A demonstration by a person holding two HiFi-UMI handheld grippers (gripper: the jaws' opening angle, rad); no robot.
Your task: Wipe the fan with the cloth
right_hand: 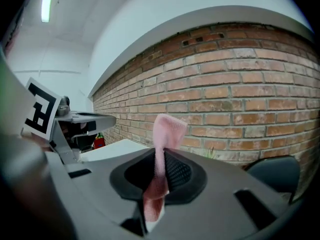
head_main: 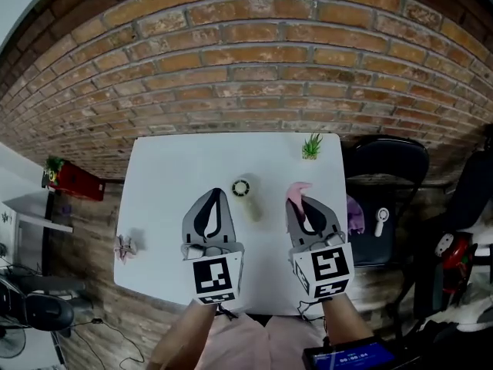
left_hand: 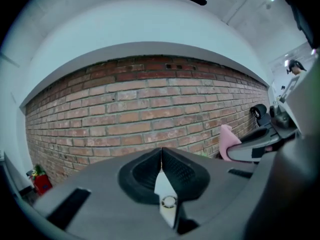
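A small cream hand fan (head_main: 243,193) with a dark round head lies on the white table (head_main: 169,176), between my two grippers and just beyond their tips. My left gripper (head_main: 216,194) is shut with nothing in it, its jaws meeting in a thin line (left_hand: 161,156). My right gripper (head_main: 302,201) is shut on a pink cloth (head_main: 296,190). The cloth (right_hand: 167,129) stands up out of the jaws (right_hand: 161,160) and hangs down behind them. From the left gripper view the pink cloth (left_hand: 227,140) shows at the right. The fan is hidden in both gripper views.
A small green plant (head_main: 311,146) stands at the table's far right corner. A pink paper flower (head_main: 125,247) lies near the left edge. A black chair (head_main: 385,160) at the right holds a white hand fan (head_main: 381,220) and a purple cloth (head_main: 354,214). A brick wall (head_main: 254,60) stands behind.
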